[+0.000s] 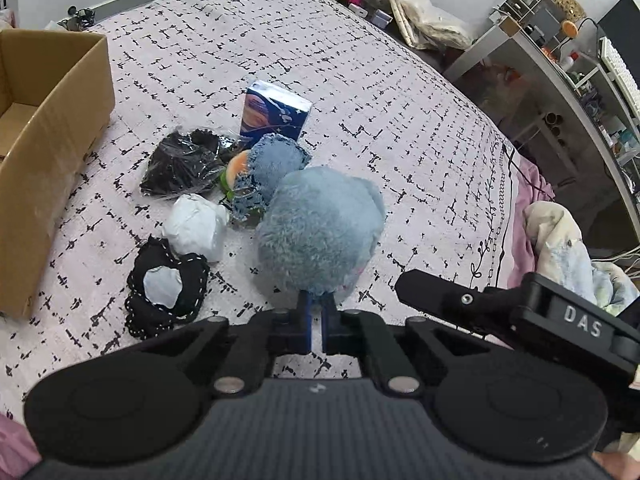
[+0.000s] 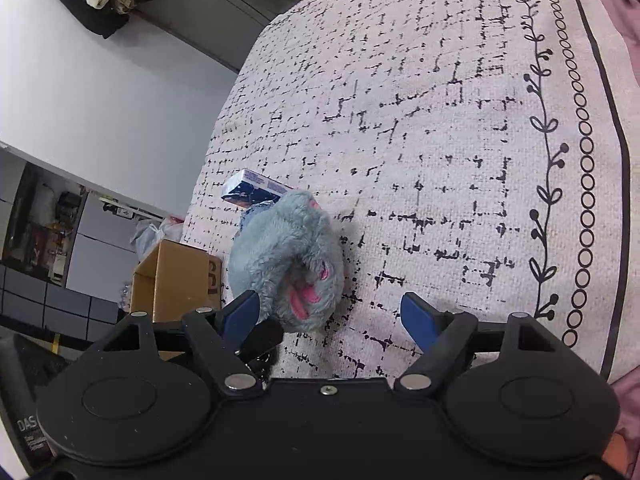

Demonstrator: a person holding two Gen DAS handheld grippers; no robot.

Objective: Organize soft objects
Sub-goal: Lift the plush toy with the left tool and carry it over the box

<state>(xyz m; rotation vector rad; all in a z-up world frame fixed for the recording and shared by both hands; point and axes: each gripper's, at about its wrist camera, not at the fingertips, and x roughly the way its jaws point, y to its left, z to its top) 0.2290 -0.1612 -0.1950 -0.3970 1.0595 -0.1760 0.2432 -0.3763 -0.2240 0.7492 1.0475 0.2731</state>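
Left gripper [image 1: 316,308] sits low over the bed, its blue fingers [image 1: 306,320] drawn close together and clamped on the underside of the blue plush toy [image 1: 320,232], holding it just above the bedspread. Right gripper [image 2: 334,316] hangs just beside that toy on its right side, jaws spread wide, its left blue finger [image 2: 242,314] near the fur, the other finger well clear of it
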